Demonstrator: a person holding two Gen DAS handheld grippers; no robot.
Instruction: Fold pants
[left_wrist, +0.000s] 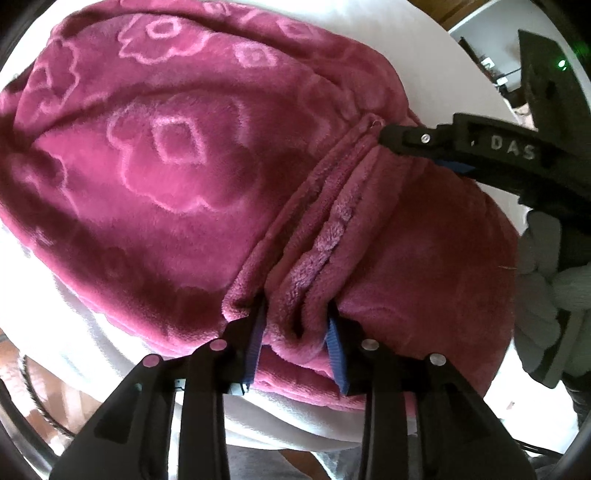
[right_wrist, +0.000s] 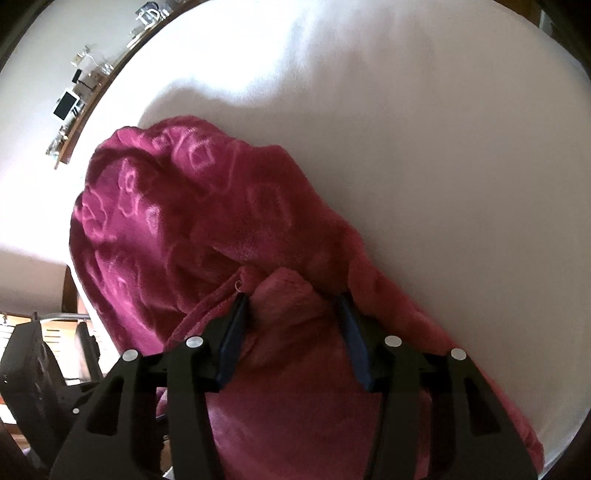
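Across most of the left wrist frame: pants (left_wrist: 177, 155), magenta fleece with a pale flower pattern, lying bunched on a white surface (left_wrist: 424, 48). At lower centre of that frame, the left tool (left_wrist: 295, 325), its blue pads pressed against a thick fold of the fabric edge; at right, the right tool (left_wrist: 388, 136) meets the same seam. In the right wrist frame the right tool (right_wrist: 295, 306) clamps a bunched lump of the pants (right_wrist: 166, 221) at lower centre, with the white surface (right_wrist: 443, 129) behind.

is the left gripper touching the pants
Touching. In the left wrist view the left gripper has a thick fold of the pants bunched between its jaws, against both.
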